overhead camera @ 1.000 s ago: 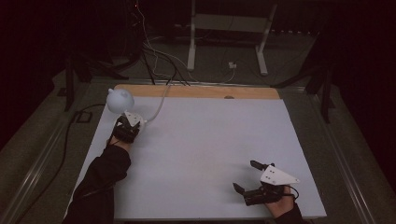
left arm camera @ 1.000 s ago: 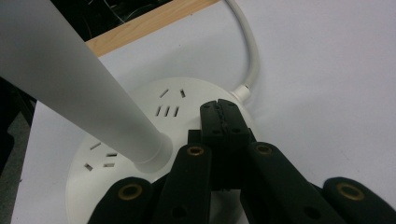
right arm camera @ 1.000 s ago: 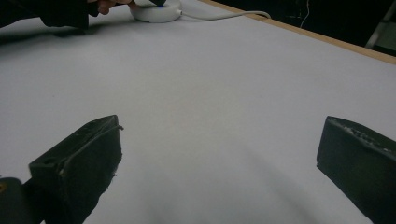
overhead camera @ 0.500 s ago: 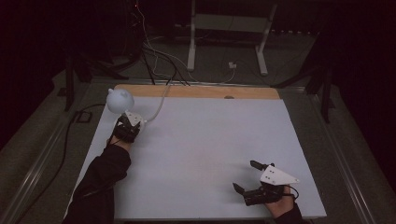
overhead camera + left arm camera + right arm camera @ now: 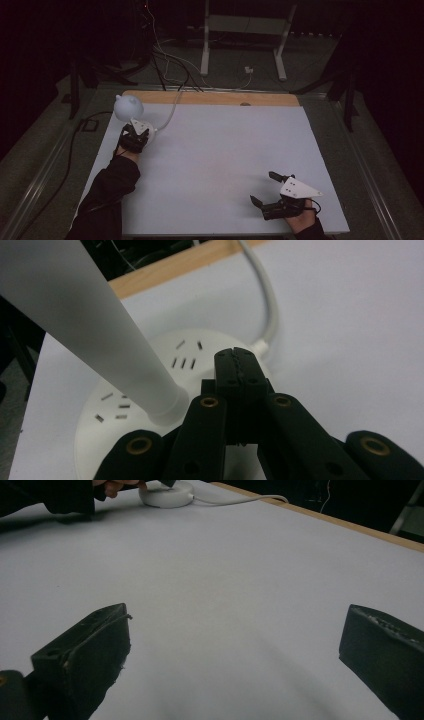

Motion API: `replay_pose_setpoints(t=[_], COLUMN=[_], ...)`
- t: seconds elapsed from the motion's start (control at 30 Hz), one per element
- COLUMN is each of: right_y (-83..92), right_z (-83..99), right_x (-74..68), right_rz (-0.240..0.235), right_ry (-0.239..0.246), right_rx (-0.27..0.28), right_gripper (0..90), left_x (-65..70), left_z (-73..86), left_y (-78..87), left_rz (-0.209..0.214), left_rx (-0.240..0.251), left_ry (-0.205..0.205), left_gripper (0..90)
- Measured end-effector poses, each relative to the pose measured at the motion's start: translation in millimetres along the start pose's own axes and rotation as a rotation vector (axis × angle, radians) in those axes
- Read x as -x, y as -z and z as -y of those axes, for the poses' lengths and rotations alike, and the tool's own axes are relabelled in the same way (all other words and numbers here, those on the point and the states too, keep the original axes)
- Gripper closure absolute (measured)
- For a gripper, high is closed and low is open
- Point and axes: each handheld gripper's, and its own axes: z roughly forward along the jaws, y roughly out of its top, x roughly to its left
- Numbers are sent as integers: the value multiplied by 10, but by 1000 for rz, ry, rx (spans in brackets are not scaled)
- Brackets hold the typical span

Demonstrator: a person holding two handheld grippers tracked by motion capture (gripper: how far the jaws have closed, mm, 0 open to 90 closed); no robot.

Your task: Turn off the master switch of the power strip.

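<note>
Left gripper view: lamp base [image 5: 150, 390], round, white, with socket slots, lower centre of frame; white stem [image 5: 85, 325] rising to upper left; cord [image 5: 267, 310] leaving toward upper right. Left gripper [image 5: 234, 365]: jaws clenched together, empty, tips over the base top. High view: lamp [image 5: 129, 112] at upper left of the white table [image 5: 225, 150]; right gripper [image 5: 265, 189] at lower right, jaws released wide, idle. Step judged: pressing a control on the base. Next move calls for a short, straight downward press without shifting the base.
</note>
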Motion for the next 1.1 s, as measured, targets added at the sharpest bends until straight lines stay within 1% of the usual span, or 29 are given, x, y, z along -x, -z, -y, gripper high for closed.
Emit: replay_pose_setpoints(t=[0.07,0.13,0.2,0.23,0.33,0.4,0.47,0.63,0.67,0.7,0.77,0.83,0.9,0.97,1.07,1.1], right_y=[-1,1,-1,-2,-1,-1,-1,-2,-3,-4,-5,-5,-7,-7,-8,-8], right_z=[-1,-4,-2,-1,-2,-3,-2,-2,-3,-2,-2,-2,0,0,0,0], right_x=[-4,-7,-5,-5,-5,-5,-4,-4,-4,-5,-6,-5,-2,-1,-1,-2], right_rz=[-1,0,0,-1,-1,-1,-2,-3,-3,-2,-2,-2,-2,-3,-3,-3], right_ry=[3,5,5,3,3,5,2,2,2,3,3,2,1,0,0,0], right_rx=[-1,2,0,-1,0,0,0,1,0,-1,-1,-1,-1,-1,-2,-1], right_gripper=[0,0,0,0,0,0,0,0,0,0,0,0,0,0,0,0], left_x=[-5,5,9,15,26,29,33,49,56,64,76,94,109,122,153,162], left_z=[-32,-56,-71,-76,-84,-90,-101,-118,-120,-122,-129,-138,-145,-153,-168,-176], left_y=[40,64,80,86,89,93,107,128,131,133,138,142,145,140,130,126], left_rz=[6,5,16,11,17,26,16,29,26,22,24,18,16,29,50,68], left_rx=[16,20,19,20,18,12,10,-1,-3,-5,-10,-14,-17,-36,-56,-72], left_ry=[10,-1,0,-3,-5,7,12,25,29,26,27,31,30,31,33,32], left_gripper=[900,900,900,900,900,900,900,900,900,830,804,694,627,546,374,315])
